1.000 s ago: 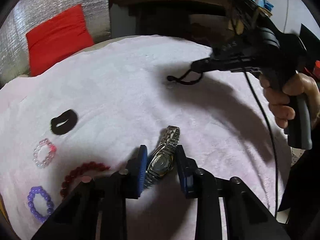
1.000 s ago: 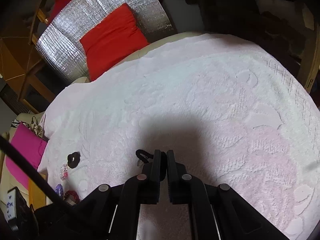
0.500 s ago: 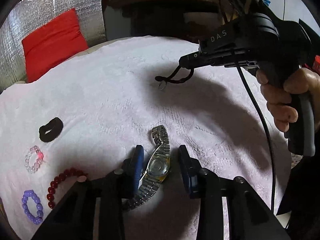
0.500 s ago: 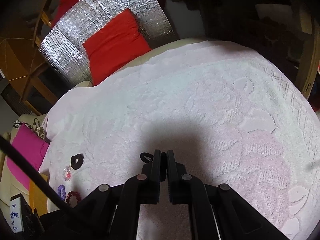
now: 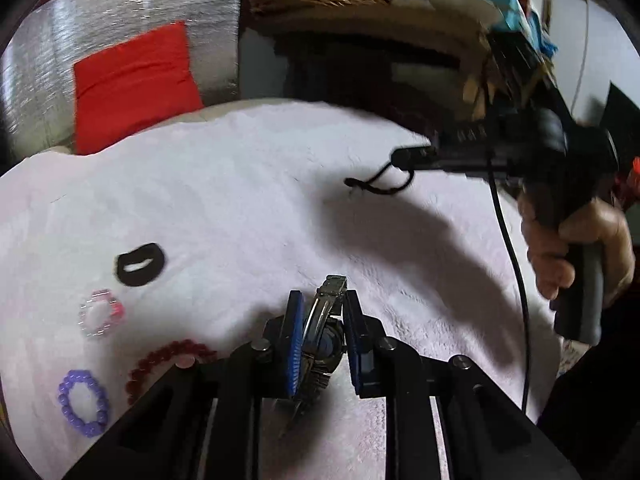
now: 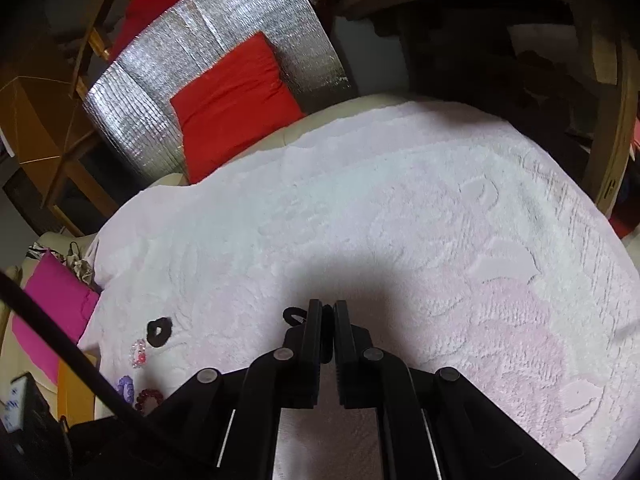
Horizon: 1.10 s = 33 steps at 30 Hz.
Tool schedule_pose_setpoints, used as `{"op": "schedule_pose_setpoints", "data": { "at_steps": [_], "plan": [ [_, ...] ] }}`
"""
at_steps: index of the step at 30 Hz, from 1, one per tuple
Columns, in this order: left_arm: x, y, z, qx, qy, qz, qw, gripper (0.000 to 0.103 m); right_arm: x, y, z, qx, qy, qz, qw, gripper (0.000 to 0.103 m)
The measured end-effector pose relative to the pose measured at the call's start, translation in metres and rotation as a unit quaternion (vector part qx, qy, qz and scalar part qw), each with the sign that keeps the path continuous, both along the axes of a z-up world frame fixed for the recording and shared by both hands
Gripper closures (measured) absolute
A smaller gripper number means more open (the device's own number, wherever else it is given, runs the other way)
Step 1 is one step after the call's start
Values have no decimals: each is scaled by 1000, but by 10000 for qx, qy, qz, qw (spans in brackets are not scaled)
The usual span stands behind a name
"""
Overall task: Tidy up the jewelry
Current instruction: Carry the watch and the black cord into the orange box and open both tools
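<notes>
Watch (image 5: 322,340) pinched in left gripper (image 5: 320,340) jaws. Black cord (image 5: 380,184) squeezed in right gripper (image 6: 327,334) jaws, above white blanket (image 6: 400,220). Writing on small card (image 6: 10,408) too blurry.

Four bracelets (image 5: 100,314) cluster near towel's (image 5: 240,184) left edge; watch (image 5: 320,344) right of them; cushion (image 5: 132,84) behind the far edge.

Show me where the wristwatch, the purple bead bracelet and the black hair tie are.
wristwatch (image 5: 325,340), left wrist view, on its case.
purple bead bracelet (image 5: 64,404), left wrist view, on its beads.
black hair tie (image 5: 158,262), left wrist view, on its band.
</notes>
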<state>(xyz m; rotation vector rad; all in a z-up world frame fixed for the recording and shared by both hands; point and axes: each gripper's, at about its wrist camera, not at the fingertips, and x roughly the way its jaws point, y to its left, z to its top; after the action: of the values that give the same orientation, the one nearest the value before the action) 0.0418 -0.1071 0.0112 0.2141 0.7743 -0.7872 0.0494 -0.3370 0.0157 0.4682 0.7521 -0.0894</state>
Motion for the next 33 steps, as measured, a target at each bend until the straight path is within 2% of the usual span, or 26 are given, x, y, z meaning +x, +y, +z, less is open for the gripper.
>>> {"op": "schedule_pose_setpoints", "data": {
  "at_steps": [8, 10, 16, 24, 33],
  "plan": [
    [-10, 53, 45, -609, -362, 591, 9957, 85, -6, 23, 20, -111, -379, 238, 9989, 97],
    [-14, 72, 58, -785, -473, 829, 9923, 88, -9, 32, 26, -108, -483, 339, 9982, 97],
    [-28, 120, 88, -1172, -816, 1283, 9814, 88, -15, 65, 42, -128, -767, 666, 9947, 97],
    [-43, 169, 105, -1344, -1135, 1772, 9683, 88, -21, 114, 54, -155, -972, 1164, 9883, 97],
    [-73, 225, 133, -1467, -1626, 2366, 9466, 88, -26, 186, 65, -72, -1151, 1812, 9767, 97]
  ]
}}
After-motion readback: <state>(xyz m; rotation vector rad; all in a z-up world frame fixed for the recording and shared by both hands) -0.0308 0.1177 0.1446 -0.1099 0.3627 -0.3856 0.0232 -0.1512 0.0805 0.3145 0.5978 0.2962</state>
